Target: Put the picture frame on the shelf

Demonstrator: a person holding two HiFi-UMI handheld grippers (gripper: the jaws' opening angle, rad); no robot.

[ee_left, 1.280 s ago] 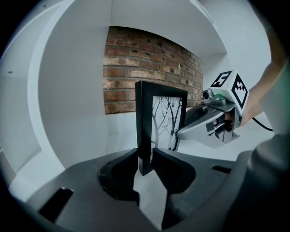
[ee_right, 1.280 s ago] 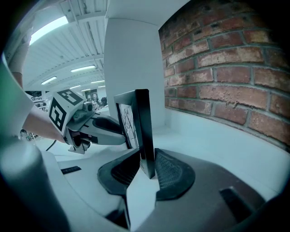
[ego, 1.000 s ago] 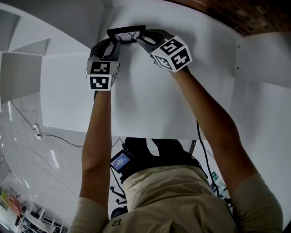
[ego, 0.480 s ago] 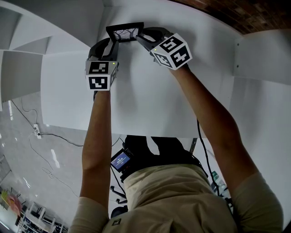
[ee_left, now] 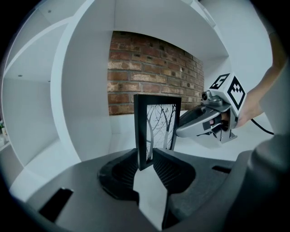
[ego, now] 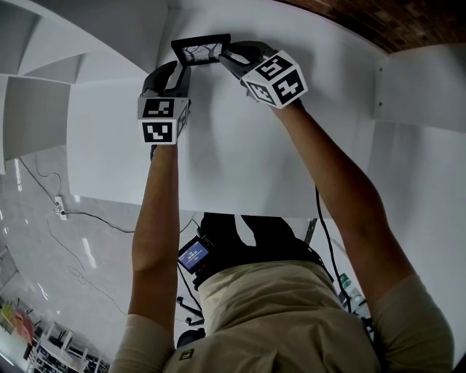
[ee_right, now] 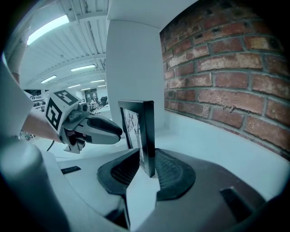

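In the head view you have eased the picture frame [ego: 202, 49] slightly closer to the brick wall [ego: 408, 22] than a second ago, both grippers travelling with it over the shelf [ego: 218, 160]. In the left gripper view your left gripper [ee_left: 146, 158] pinches one side rail, the frame upright before that wall; in the right gripper view your right gripper [ee_right: 146, 165] pinches the opposite rail. It looks light, stiff and probably glazed, so grip the rails, never the pane.
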